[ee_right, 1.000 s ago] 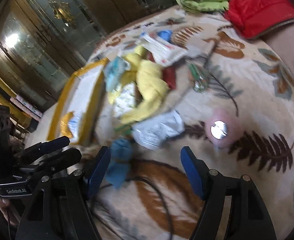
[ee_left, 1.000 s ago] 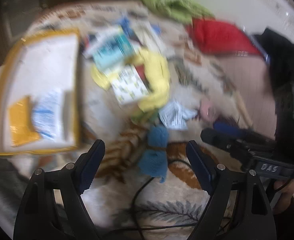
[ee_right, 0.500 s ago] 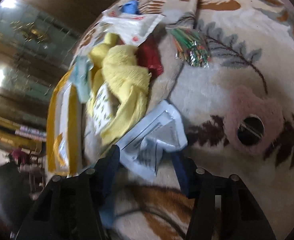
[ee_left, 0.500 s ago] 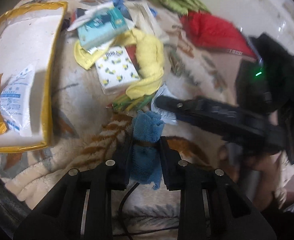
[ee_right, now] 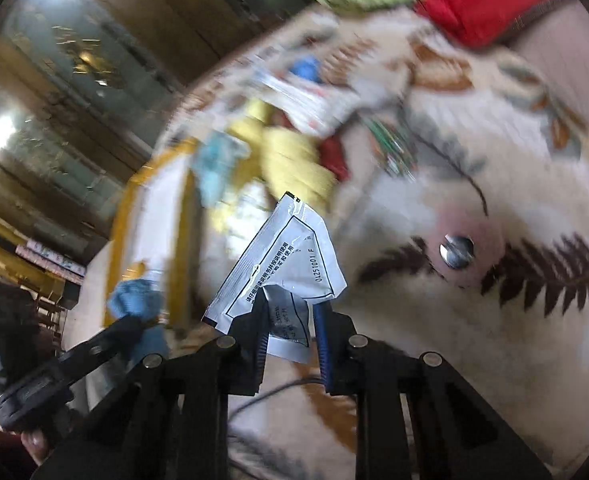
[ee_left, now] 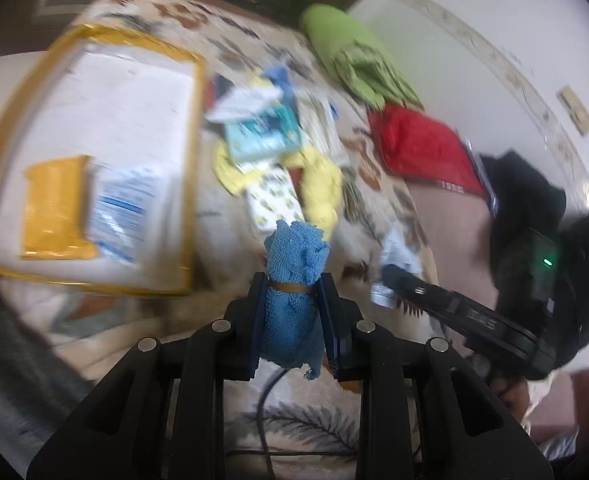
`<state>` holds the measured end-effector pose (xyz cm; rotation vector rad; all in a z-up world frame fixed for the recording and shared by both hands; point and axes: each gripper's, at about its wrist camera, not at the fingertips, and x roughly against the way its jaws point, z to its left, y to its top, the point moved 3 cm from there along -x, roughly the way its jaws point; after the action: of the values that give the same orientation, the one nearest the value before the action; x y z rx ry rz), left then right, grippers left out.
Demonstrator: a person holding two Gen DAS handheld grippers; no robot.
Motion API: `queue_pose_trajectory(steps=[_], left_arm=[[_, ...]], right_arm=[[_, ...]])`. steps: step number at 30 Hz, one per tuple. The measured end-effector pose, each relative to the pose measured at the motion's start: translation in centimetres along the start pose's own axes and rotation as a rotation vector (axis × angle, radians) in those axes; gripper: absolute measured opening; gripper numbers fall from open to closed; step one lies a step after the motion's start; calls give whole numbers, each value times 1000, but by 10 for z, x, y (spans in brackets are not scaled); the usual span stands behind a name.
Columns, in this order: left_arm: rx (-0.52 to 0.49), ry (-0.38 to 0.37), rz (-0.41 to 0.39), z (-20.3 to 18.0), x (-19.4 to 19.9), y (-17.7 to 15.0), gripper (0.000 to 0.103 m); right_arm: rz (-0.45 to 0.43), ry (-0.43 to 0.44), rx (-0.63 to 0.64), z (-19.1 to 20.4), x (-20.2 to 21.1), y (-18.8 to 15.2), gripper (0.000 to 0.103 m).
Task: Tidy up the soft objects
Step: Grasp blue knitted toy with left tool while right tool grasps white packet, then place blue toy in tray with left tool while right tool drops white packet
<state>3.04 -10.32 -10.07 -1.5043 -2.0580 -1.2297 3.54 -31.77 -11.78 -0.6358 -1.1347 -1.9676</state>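
Surface: a cream blanket (ee_right: pixel 474 168) with leaf print.
12 o'clock: green cloth (ee_left: pixel 354 56), red pouch (ee_left: pixel 426 148).
Centre: yellow towel (ee_left: pixel 322 188) among packets.
9 o'clock: yellow-edged tray (ee_left: pixel 192 160).
Right view, 3 o'clock: pink mirror (ee_right: pixel 460 248).

The rolled cloth (ee_left: pixel 294 292) sits between the fingers of the left hand-held gripper (ee_left: pixel 294 320), raised above the patterned blanket (ee_left: pixel 314 420). Left of it lies the tray (ee_left: pixel 94 32) with two packets inside. Behind it is the heap of cloths and packets (ee_left: pixel 286 160); farther back right, two folded bundles side by side. The sachet (ee_right: pixel 286 264) sits in the right hand-held gripper (ee_right: pixel 290 336).
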Motion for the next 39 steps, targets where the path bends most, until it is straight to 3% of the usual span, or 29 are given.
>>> queue_pose_trajectory(steps=[6, 15, 29, 39], left_arm=[[52, 96, -105, 22, 50, 23, 25], [101, 156, -179, 72, 83, 61, 25], [126, 284, -124, 153, 48, 116, 25], [85, 382, -32, 176, -6, 121, 25]], right_arm=[[-21, 114, 136, 74, -5, 13, 20], [70, 182, 247, 140, -73, 11, 20], [144, 91, 341, 164, -162, 27, 20], [183, -12, 400, 156, -196, 17, 20]])
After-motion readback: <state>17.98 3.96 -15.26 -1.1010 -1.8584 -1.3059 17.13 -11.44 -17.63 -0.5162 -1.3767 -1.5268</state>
